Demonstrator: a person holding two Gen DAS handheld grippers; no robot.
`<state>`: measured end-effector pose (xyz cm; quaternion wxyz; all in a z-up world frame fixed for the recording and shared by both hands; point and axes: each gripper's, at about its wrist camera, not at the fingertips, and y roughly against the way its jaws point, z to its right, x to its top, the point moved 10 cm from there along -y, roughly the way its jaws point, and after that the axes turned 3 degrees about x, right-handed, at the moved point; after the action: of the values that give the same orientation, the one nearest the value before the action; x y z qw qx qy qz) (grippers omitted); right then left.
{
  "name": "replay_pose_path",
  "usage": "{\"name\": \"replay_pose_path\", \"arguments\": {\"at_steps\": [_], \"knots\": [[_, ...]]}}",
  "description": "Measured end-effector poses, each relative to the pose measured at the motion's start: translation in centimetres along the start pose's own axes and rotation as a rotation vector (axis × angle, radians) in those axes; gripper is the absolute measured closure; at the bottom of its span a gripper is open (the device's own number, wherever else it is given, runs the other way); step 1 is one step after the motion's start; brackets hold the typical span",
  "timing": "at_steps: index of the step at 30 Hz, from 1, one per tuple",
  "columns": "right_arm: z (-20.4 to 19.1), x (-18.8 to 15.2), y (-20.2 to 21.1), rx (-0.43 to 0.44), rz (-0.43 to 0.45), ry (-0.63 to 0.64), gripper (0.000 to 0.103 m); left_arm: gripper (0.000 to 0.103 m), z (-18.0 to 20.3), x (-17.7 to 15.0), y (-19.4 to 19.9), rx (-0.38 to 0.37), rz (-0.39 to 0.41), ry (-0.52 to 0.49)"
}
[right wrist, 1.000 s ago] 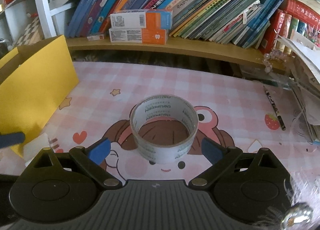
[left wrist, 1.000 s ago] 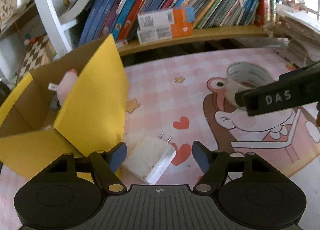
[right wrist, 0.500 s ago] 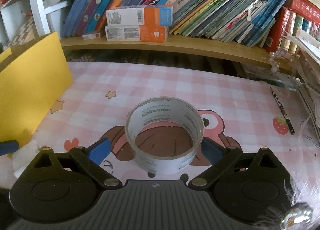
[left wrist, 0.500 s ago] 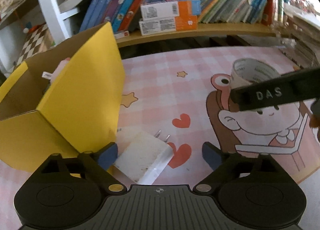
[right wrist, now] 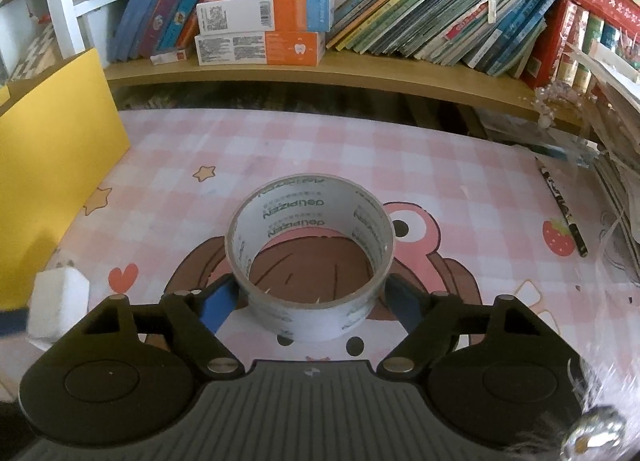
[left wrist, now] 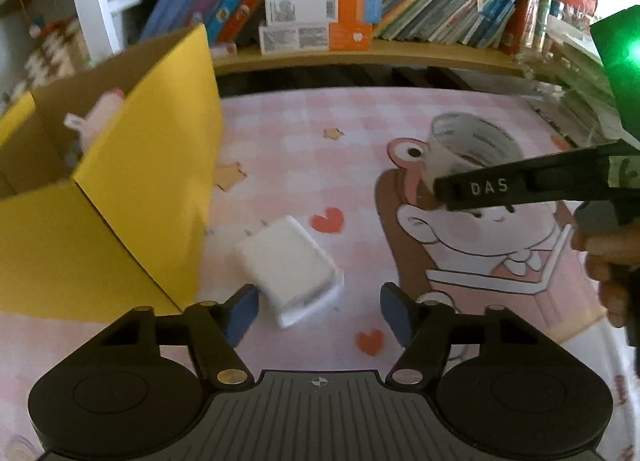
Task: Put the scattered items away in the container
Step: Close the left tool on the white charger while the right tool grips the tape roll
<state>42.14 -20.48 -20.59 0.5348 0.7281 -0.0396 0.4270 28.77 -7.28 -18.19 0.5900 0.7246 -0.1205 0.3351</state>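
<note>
- Occlusion, left wrist view: the right gripper's black finger marked "DAS" (left wrist: 520,185) crosses in front of the tape roll (left wrist: 472,145), hiding its lower near wall.
- Part of a hand (left wrist: 608,257) is cut off at the right edge; a green blur fills the upper right corner, nature unclear.
- Left wrist view is motion-blurred. The white charger (left wrist: 290,261) shows no sharp detail; its prongs are only faintly visible at its far end.
- Yellow cardboard box (left wrist: 132,189) is cut off at the left edge. Something pale pink (left wrist: 106,109) sits inside; identity not readable.
- Left gripper (left wrist: 318,311): jaws spread wide, holding nothing. The charger lies flat between the blue pads, nearer the left one; contact not determinable.
- Right gripper (right wrist: 310,301): blue pads sit at both sides of the tape roll (right wrist: 310,257), which stands on its edge face with its hole upward. Pads appear to meet the roll's wall, but a firm clench cannot be confirmed.
- In the right wrist view, only a corner of the charger (right wrist: 58,301) shows at the lower left, next to the box wall (right wrist: 56,165).
- Surface: pink checked mat (right wrist: 304,153) with cartoon print, hearts and stars. A pencil (right wrist: 560,205) lies at its right side.
- Room: a wooden shelf (right wrist: 360,77) of leaning books behind, with two stacked orange-and-white cartons (right wrist: 264,29) in front.
</note>
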Motion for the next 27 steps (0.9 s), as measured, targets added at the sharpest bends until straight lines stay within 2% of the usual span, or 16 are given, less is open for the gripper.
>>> {"name": "replay_pose_path", "arguments": {"at_steps": [3, 7, 13, 21, 23, 27], "knots": [[-0.1, 0.2, 0.1, -0.002, 0.014, 0.006, 0.018, 0.034, -0.8, 0.1, -0.5, 0.066, -0.008, 0.031], [-0.2, 0.4, 0.0, -0.003, 0.021, 0.016, 0.018, 0.03, -1.4, 0.7, -0.9, 0.069, -0.007, 0.115], [-0.3, 0.6, -0.5, -0.007, 0.02, 0.028, 0.018, 0.031, -0.7, 1.5, -2.1, 0.079, 0.005, 0.108], [-0.1, 0.7, -1.0, -0.012, 0.018, 0.034, 0.018, 0.042, -1.1, 1.4, -2.1, 0.091, 0.034, 0.119], [-0.1, 0.6, -1.1, -0.011, 0.015, 0.032, 0.02, 0.054, -1.0, 1.5, -2.0, 0.083, 0.039, 0.113], [-0.1, 0.4, -0.7, -0.009, 0.013, 0.031, 0.021, 0.056, -0.6, 1.3, -1.6, 0.046, 0.036, 0.082]]}}
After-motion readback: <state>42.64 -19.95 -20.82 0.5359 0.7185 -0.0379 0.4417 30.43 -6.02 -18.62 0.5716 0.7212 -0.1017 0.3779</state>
